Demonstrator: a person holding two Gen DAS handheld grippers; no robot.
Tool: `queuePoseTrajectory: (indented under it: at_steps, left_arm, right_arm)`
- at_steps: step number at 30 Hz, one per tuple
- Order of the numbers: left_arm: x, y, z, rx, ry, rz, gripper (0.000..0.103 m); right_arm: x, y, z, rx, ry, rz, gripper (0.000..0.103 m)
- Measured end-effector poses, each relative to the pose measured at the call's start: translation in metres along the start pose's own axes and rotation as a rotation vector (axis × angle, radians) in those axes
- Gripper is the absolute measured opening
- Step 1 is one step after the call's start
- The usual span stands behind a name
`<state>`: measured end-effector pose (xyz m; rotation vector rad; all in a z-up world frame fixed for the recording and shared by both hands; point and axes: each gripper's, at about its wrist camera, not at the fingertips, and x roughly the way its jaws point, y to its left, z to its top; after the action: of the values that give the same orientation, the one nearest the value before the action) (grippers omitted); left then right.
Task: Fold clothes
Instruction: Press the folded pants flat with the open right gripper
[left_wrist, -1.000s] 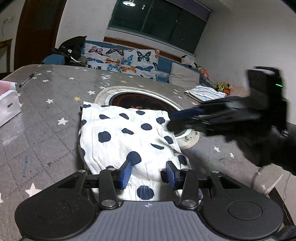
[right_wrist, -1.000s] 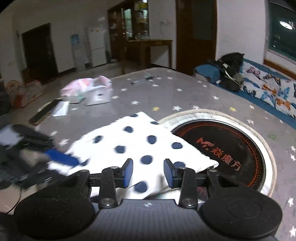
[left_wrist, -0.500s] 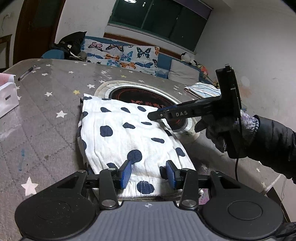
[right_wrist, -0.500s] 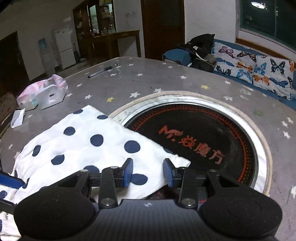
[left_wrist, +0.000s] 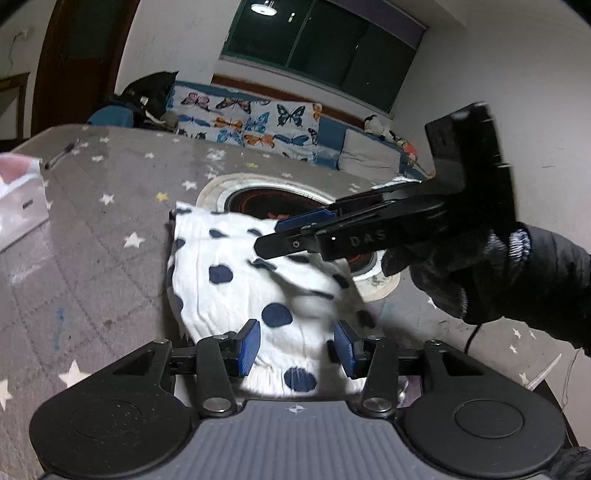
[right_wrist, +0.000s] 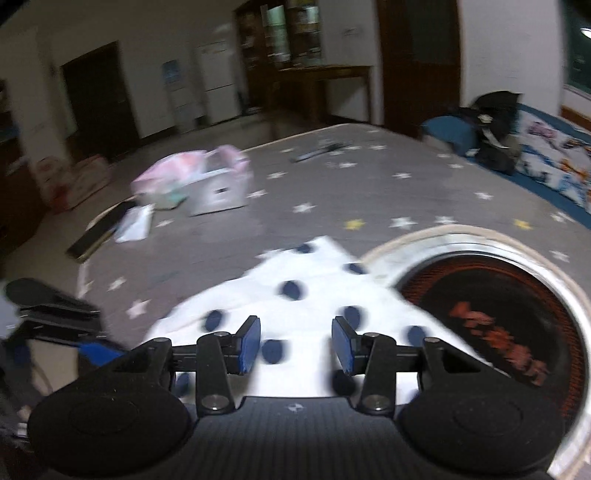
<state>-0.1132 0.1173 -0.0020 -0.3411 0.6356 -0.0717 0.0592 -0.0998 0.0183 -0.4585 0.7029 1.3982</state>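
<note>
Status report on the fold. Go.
Left gripper open, over near edge of polka-dot cloth. Right gripper open, above cloth, holding nothing. Cloth folded flat, partly overlapping round burner. Nothing blocking.

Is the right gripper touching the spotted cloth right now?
Cannot tell. In the left wrist view the right gripper overlaps the spotted cloth, but blur hides any contact.

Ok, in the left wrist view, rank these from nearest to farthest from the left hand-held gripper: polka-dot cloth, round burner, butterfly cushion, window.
1. Polka-dot cloth: directly beneath and ahead of the left hand-held gripper.
2. Round burner: just beyond the cloth's far edge, mid-table.
3. Butterfly cushion: past the table's far side, against the wall.
4. Window: on the wall above the cushion.
</note>
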Motion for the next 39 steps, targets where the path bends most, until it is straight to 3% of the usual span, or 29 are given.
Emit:
queuePoseTrajectory:
  at_steps: [3, 8, 29, 34, 38, 39]
  left_arm:
    - [0.002, 0.002, -0.001, -0.009, 0.002, -0.006, 0.048]
    - [0.002, 0.005, -0.003, -0.021, 0.004, -0.015, 0.048]
    - [0.007, 0.014, -0.003, -0.068, 0.016, -0.035, 0.05]
    - [0.008, 0.011, -0.003, -0.064, 0.015, -0.025, 0.054]
    - [0.008, 0.009, -0.002, -0.056, 0.014, -0.016, 0.057]
    - [0.008, 0.008, -0.002, -0.055, 0.013, -0.014, 0.059]
  right_arm:
    - [0.008, 0.018, 0.001, -0.055, 0.028, 0.053, 0.043]
    - [0.025, 0.028, 0.005, -0.115, 0.058, 0.047, 0.043]
    - [0.095, -0.013, 0.059, -0.066, 0.097, -0.015, 0.043]
    - [0.081, -0.012, 0.057, -0.064, 0.078, -0.028, 0.055]
    - [0.065, -0.009, 0.053, -0.067, 0.064, -0.035, 0.058]
    - [0.059, -0.007, 0.05, -0.067, 0.061, -0.031, 0.063]
